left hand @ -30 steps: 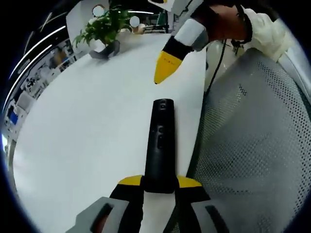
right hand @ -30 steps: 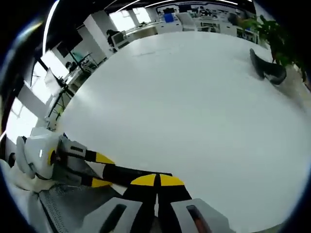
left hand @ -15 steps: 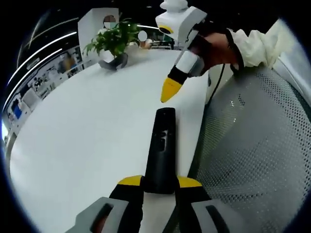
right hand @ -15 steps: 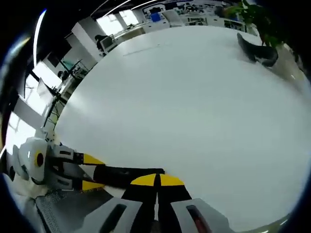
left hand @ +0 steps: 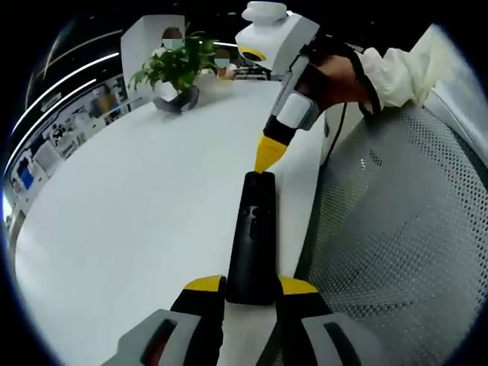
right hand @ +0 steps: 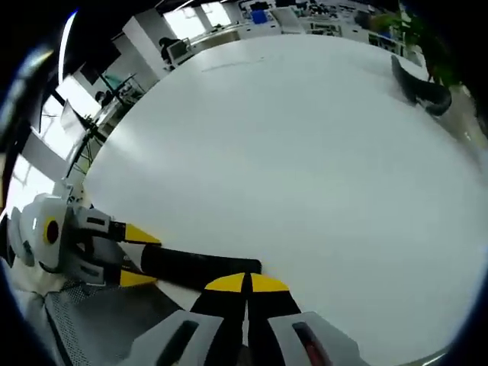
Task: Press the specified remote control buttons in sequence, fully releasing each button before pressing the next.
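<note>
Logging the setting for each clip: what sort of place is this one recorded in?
Most likely an open-plan office or lab: a large white table bearing a potted plant, rows of desks with screens beyond it, and a mesh office chair beside the table.

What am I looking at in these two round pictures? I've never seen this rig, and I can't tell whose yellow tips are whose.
There is no robot here: a person holds a two-jaw tool in each hand, and a fisheye camera rides on each tool, looking forward along its jaws.

In the left gripper view, the left gripper rises from the bottom, its yellow-tipped jaws shut on the near end of a black remote control, holding it out over a white table. The right gripper comes in from above, jaws together, its tip at the remote's far end.

The right gripper view shows the same meeting from the other tool: its own closed tips at the remote, with the left gripper clamping it.

A potted plant stands at the table's far side.
</note>
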